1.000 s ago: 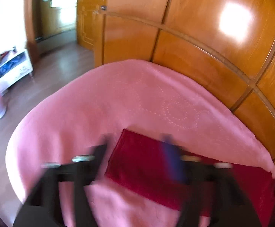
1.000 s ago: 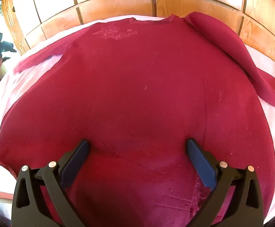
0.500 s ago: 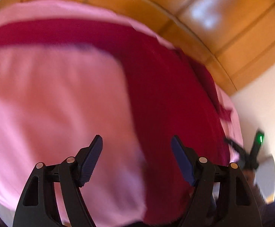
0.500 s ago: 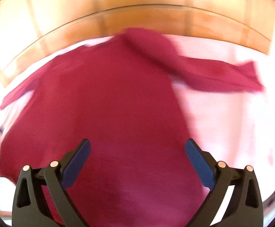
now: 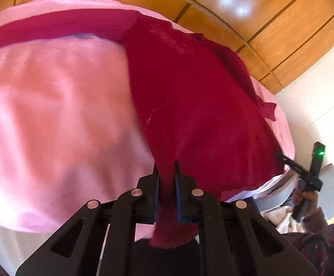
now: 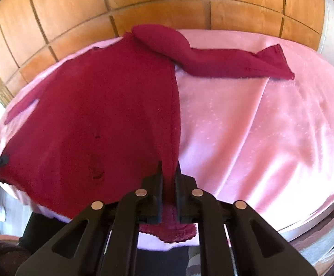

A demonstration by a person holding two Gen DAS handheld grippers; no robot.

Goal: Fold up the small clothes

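A dark red sweater (image 5: pixel 189 92) lies flat on a pink blanket (image 5: pixel 52 115), with one sleeve (image 5: pixel 52 26) stretched out to the left. My left gripper (image 5: pixel 166 164) is at the hem's near left corner. Its jaws are closing, and the pads press on the red fabric between them. In the right wrist view the sweater (image 6: pixel 98 103) has its other sleeve (image 6: pixel 231 63) laid out to the right. My right gripper (image 6: pixel 168 164) is closing tight on the hem's right corner, and fabric hangs below the pads.
A wooden panelled wall (image 6: pixel 144 0) runs behind the blanket (image 6: pixel 258 126). A hand (image 5: pixel 304 195) holds the other gripper at the far right of the left wrist view. Bags and a grey seat (image 5: pixel 330 184) sit beyond the blanket's edge.
Both grippers were open and are now shut on the sweater's hem corners. The left swung from the sleeve end to the hem. The right shifted rightwards to the hem corner.
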